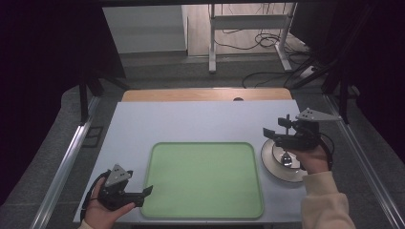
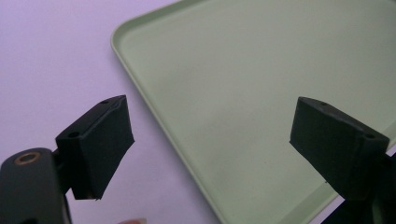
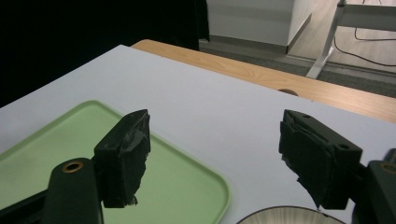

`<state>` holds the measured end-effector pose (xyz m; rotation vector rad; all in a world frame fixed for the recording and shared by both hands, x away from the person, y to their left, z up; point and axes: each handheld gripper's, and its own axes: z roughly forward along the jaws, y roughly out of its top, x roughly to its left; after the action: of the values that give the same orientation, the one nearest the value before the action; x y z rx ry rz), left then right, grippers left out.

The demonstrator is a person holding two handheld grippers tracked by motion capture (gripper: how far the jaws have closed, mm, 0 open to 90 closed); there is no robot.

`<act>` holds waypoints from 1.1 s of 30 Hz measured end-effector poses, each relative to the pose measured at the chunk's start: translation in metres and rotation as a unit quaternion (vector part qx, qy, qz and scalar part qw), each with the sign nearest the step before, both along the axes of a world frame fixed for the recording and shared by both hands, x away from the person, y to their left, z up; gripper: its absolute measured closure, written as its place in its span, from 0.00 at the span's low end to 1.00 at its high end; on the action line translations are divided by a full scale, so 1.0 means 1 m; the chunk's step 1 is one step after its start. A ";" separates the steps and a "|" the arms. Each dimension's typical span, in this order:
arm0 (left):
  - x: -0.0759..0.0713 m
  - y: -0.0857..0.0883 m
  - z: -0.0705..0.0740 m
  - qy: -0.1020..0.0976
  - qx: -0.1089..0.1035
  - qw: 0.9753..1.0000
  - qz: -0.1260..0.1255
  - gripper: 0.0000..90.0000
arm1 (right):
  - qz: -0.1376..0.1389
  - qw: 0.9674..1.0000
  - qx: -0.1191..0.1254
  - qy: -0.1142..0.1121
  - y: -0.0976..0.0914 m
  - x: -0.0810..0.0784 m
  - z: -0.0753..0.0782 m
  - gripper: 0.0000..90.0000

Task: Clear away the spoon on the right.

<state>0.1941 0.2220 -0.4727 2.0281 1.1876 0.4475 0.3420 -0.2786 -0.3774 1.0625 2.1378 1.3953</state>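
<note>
A light green tray (image 1: 203, 202) lies flat in the middle of the white table. A round silvery dish (image 1: 272, 167) sits just right of it, with a small shiny object (image 1: 286, 159) inside. My right gripper (image 1: 270, 136) hovers above the dish, open, jaws pointing left with nothing between them. In the right gripper view the tray corner (image 3: 205, 182) and the dish rim (image 3: 285, 215) lie below the jaws. My left gripper (image 1: 145, 193) is held low at the tray's front left corner, open and empty. In the left gripper view the tray edge (image 2: 154, 116) runs between its jaws.
The white table top (image 1: 191, 119) rests on a wooden desk (image 1: 205, 94) whose strip shows at the far edge. Beyond it stand a metal table frame (image 1: 212, 43) and floor cables (image 1: 267, 40). Dark curtains flank both sides.
</note>
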 end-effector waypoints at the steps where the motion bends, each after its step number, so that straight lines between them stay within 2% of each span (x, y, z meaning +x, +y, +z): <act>1: 0.000 0.000 0.000 0.000 0.000 1.000 0.000 0.14 | -0.005 1.000 0.001 0.001 -0.004 0.002 -0.001 0.27; 17: 0.001 -0.001 -0.002 0.003 0.002 1.000 -0.001 0.14 | -0.053 0.998 0.005 0.011 -0.030 0.016 -0.007 0.28; 21: 0.001 -0.001 -0.002 0.002 0.003 1.000 -0.003 0.14 | -0.071 0.997 -0.008 0.014 -0.038 0.021 -0.013 0.28; 24: 0.001 -0.001 -0.002 0.003 0.003 1.000 -0.001 0.14 | -0.092 0.995 -0.005 0.026 -0.049 0.027 -0.021 0.30; 27: 0.001 -0.001 -0.002 0.003 0.003 1.000 -0.001 0.14 | -0.096 0.995 -0.003 0.034 -0.053 0.029 -0.026 0.31; 30: 0.001 -0.001 -0.002 0.003 0.004 1.000 -0.001 0.14 | -0.103 0.993 -0.002 0.055 -0.057 0.037 -0.034 0.34; 33: 0.001 -0.001 -0.002 0.002 0.004 1.000 -0.002 0.14 | -0.105 0.992 0.004 0.064 -0.059 0.042 -0.037 0.35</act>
<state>0.1952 0.2208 -0.4747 2.0392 1.1861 0.4460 0.3843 -0.3375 -0.4147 1.3697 2.0380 1.2697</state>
